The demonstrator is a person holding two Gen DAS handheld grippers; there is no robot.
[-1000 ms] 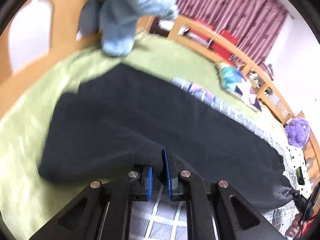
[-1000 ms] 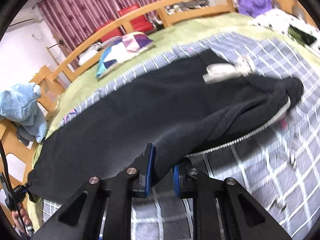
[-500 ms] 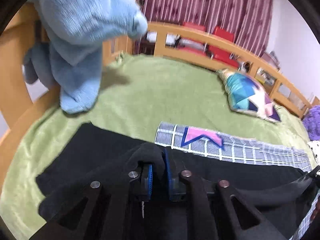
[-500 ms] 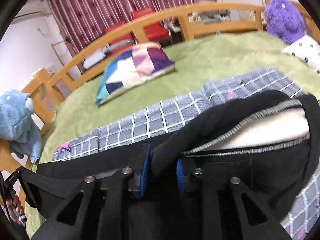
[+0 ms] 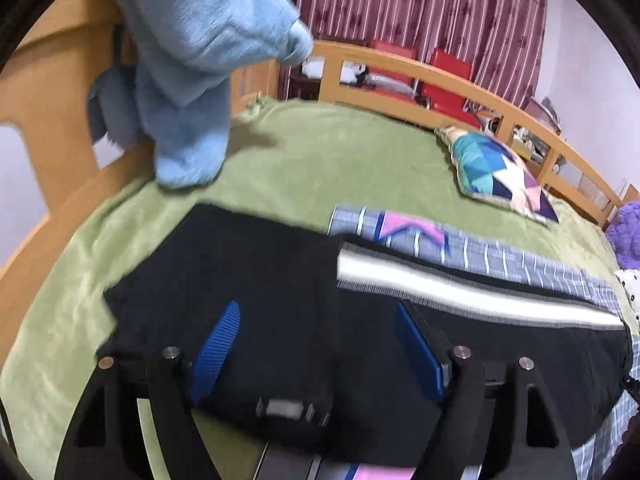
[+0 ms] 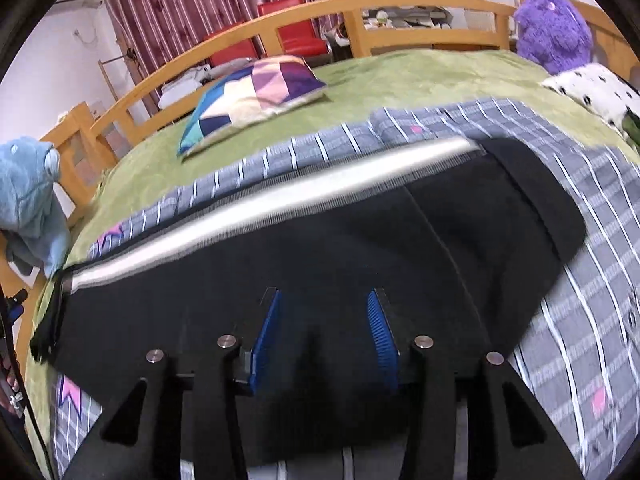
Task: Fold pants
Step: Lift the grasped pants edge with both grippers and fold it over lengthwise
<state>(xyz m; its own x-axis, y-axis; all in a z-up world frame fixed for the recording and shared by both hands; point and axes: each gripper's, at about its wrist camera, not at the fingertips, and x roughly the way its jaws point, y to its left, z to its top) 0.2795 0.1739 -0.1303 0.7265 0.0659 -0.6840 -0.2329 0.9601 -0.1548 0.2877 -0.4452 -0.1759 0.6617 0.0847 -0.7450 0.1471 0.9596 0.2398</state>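
Note:
The black pants [image 5: 260, 264] lie flat across the bed, doubled over lengthwise, with a pale strip of lining [image 5: 460, 292] showing along their far edge. My left gripper [image 5: 316, 312] hovers just over the leg end, its jaws opening wide, and no cloth is pinched between the blue pads [image 5: 220, 336]. In the right wrist view the pants [image 6: 360, 248] fill the middle, and the pale strip [image 6: 260, 204] runs along their far side. My right gripper [image 6: 325, 300] is over the black cloth near the waist end. Its jaws are opening and hold nothing.
A grey checked blanket [image 6: 580, 320] lies under the pants on the green bedspread [image 5: 340, 152]. A blue plush toy [image 5: 192, 60] hangs on the wooden bed rail [image 6: 320, 16]. A patterned cushion [image 6: 256, 92], a purple plush [image 6: 552, 28] and a spotted pillow [image 6: 592, 88] sit further back.
Both grippers carried the pants' near edge across to the far side, then opened and let it go. The pants now lie folded over.

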